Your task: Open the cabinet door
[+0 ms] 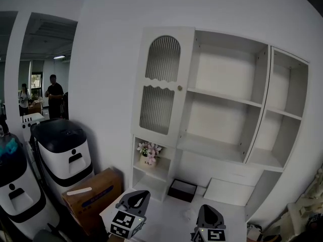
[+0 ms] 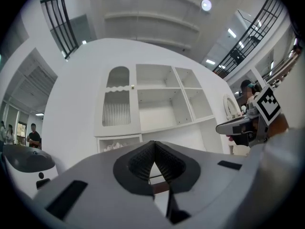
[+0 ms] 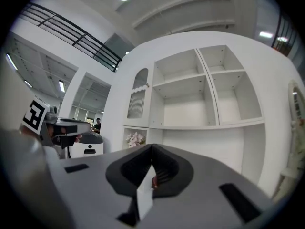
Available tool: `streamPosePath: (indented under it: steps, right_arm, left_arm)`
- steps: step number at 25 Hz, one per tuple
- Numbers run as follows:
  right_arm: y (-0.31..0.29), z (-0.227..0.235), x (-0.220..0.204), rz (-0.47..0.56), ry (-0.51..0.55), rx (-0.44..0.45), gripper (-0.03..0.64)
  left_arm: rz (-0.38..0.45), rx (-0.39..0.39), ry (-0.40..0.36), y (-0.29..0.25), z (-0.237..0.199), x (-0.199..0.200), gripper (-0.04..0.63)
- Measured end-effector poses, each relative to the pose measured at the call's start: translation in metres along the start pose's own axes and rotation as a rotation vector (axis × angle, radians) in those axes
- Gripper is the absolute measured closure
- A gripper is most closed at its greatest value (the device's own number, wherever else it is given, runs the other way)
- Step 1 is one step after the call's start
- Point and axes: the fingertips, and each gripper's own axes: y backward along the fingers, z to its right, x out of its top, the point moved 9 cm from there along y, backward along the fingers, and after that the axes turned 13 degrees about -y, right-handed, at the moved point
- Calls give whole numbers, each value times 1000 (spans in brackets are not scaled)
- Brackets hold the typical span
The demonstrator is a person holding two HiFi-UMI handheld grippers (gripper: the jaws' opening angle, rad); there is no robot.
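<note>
Here: one cabinet door (image 1: 160, 87); left tool (image 1: 137, 195), right tool (image 1: 209, 208).

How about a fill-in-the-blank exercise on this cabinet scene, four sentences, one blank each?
1. The cabinet door with the ribbed panels is ____.
2. The pink flowers stand in the cubby directly ____ that door.
3. The door's small round knob sits at its ____ edge in the head view.
4. The left gripper has nothing between its jaws, which are ____.

Missing words: closed; below; right; shut
</note>
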Motion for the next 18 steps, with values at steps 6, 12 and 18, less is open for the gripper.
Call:
streamPosePath:
  steps: [6,12,18]
  right_arm:
    - [10,17,2,2,18,6,595]
    - [17,33,2,-1,10,16,595]
    - [15,41,6,-15,28,34,595]
  left_arm:
    - [-7,-6,19,-5,21,5,588]
    - [-8,6,-9,-9,41,11,588]
    - [-19,28,-4,-14,45,19,588]
